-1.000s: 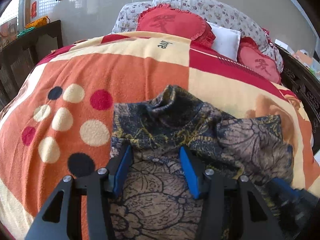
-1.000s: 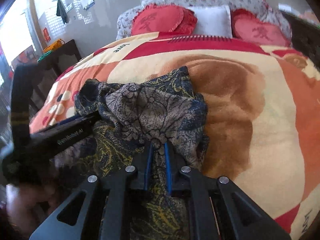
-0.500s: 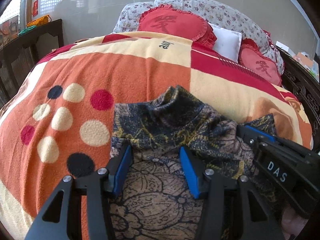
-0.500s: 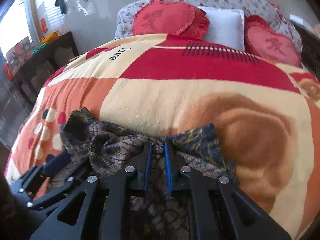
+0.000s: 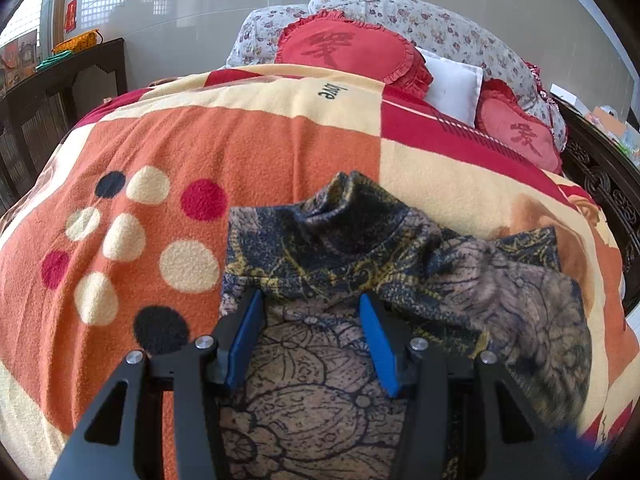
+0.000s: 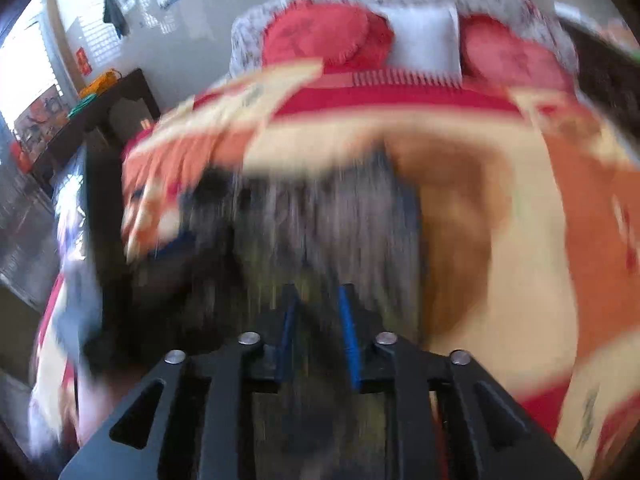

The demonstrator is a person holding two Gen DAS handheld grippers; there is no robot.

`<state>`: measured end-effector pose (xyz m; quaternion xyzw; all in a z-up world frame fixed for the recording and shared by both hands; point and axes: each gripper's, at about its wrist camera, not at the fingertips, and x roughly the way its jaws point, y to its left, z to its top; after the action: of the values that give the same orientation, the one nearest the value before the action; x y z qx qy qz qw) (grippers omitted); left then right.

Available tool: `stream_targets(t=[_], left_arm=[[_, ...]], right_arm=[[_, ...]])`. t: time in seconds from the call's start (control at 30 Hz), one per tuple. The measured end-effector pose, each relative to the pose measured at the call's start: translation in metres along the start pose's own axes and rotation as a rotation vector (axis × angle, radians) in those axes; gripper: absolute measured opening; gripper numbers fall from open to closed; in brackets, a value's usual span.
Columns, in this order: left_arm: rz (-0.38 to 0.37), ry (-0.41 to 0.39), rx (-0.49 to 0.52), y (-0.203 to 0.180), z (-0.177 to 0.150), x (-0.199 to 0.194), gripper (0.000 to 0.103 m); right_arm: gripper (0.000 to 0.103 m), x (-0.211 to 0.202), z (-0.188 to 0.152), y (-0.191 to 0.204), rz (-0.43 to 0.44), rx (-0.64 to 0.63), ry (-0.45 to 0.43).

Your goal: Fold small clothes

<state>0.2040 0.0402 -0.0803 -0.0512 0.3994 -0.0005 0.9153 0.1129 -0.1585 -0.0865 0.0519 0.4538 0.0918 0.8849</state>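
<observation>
Right tongs (image 6: 316, 312) now smeared by motion blur, gone from left view | left tongs (image 5: 310, 320) unchanged, blue pads wide apart over dark floral-print garment (image 5: 360, 248) on orange-cream patchwork fleece blanket (image 5: 248, 140) on the bed | right pads slightly parted, grip on cloth: cannot tell

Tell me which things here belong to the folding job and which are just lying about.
Part of the job:
- patterned garment
- left claw, open over it
- right claw, blurred

Just lying about:
- red heart cushions
- white pillow
- patchwork blanket
- dark side cabinet
</observation>
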Motion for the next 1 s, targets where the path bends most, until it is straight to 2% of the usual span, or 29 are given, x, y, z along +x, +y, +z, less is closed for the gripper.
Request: stream_targets(t=[0.07,0.13,0.23,0.3,0.37,0.4,0.47,0.5,0.6,0.63,0.73,0.77,0.87,1.0], left_arm=[[0.004,0.001,0.004,-0.001,0.000,0.000,0.053],[0.004,0.008,0.007,-0.002,0.001,0.001,0.054],[-0.018,0.050,0.025,-0.002,0.004,0.000,0.060],[-0.047,0.113,0.066,0.000,0.009,-0.009,0.061],[-0.083,0.112,0.059,0.009,0.009,-0.036,0.062],[-0.088,0.087,0.067,0.015,0.005,-0.058,0.067],[-0.051,0.019,0.097,0.023,-0.007,-0.102,0.078],[-0.026,-0.026,0.128,0.025,-0.019,-0.130,0.085],[0.043,-0.173,0.248,0.019,-0.054,-0.203,0.094],[0.048,-0.232,0.290,0.014,-0.071,-0.232,0.102],[0.022,-0.319,0.357,0.003,-0.101,-0.278,0.103],[0.021,-0.317,0.370,-0.001,-0.110,-0.286,0.103],[-0.020,-0.229,0.351,-0.009,-0.123,-0.285,0.103],[-0.113,-0.056,0.233,-0.008,-0.122,-0.269,0.103]], right_arm=[[0.000,0.002,-0.024,0.007,-0.044,-0.116,-0.092],[0.002,0.008,-0.031,0.012,-0.086,-0.188,-0.130],[0.004,0.007,-0.030,0.017,-0.112,-0.217,-0.127],[0.004,0.003,-0.027,0.014,-0.088,-0.207,-0.115],[0.004,-0.014,-0.020,0.007,-0.053,-0.166,-0.066],[0.004,-0.031,-0.019,0.001,-0.036,-0.119,-0.062],[0.004,-0.066,-0.023,-0.006,-0.020,-0.080,-0.111],[0.004,-0.090,-0.030,-0.008,-0.033,-0.087,-0.140],[0.004,-0.128,-0.049,-0.014,-0.045,-0.102,-0.148],[0.004,-0.141,-0.057,-0.017,-0.035,-0.093,-0.138],[0.004,-0.169,-0.076,-0.024,-0.027,-0.083,-0.145],[0.004,-0.177,-0.083,-0.025,-0.025,-0.084,-0.142],[0.004,-0.187,-0.097,-0.028,-0.031,-0.091,-0.123],[0.004,-0.198,-0.112,-0.029,-0.058,-0.101,-0.110]])
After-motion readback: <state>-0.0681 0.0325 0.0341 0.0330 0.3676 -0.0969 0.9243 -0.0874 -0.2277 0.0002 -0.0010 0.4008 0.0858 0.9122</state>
